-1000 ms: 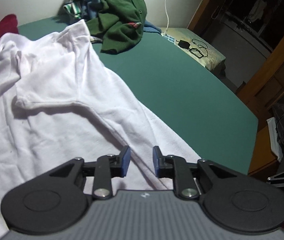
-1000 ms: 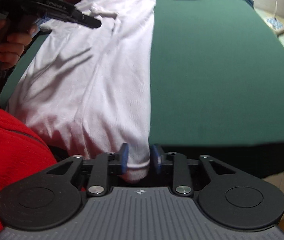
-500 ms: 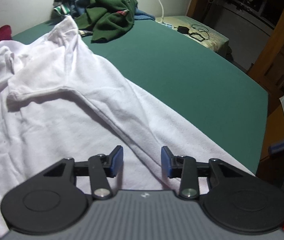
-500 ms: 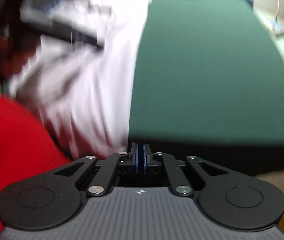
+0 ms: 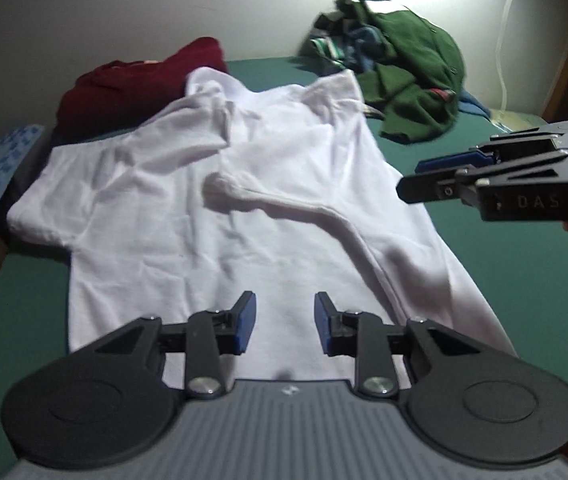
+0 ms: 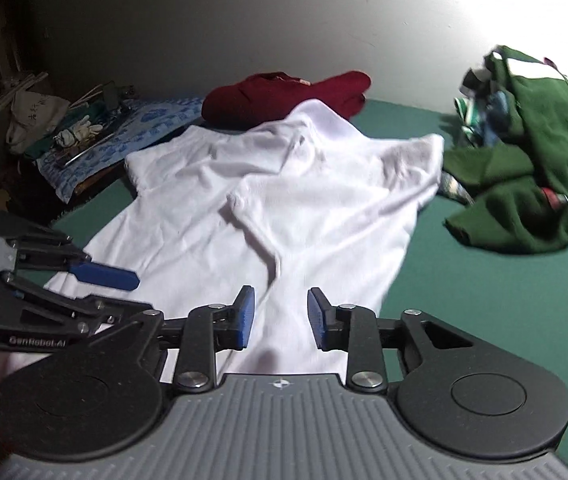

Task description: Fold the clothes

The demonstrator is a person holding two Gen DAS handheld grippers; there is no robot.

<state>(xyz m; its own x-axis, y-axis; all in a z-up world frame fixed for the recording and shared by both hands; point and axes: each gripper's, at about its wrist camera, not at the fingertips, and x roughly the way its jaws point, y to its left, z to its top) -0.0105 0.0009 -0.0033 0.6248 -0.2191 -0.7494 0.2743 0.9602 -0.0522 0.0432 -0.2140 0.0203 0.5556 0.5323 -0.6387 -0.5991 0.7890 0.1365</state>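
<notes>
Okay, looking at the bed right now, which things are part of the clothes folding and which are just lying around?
Part of the job:
- white T-shirt, spread flat on the green bed
- maroon garment, beyond the shirt
- green clothes pile
- left gripper, closing, nothing between its pads
- right gripper, opening, nothing between its pads

Just lying about:
- blue patterned cloth
- gloves and clutter
- white cable

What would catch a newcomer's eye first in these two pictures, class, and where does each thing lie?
The white T-shirt dominates: it lies spread over the green bed cover, one sleeve folded across its middle. Behind it sit a dark red garment by the wall and a heap of green clothes to the right. Both claws hover above the shirt's near end, nothing between their blue pads.
</notes>
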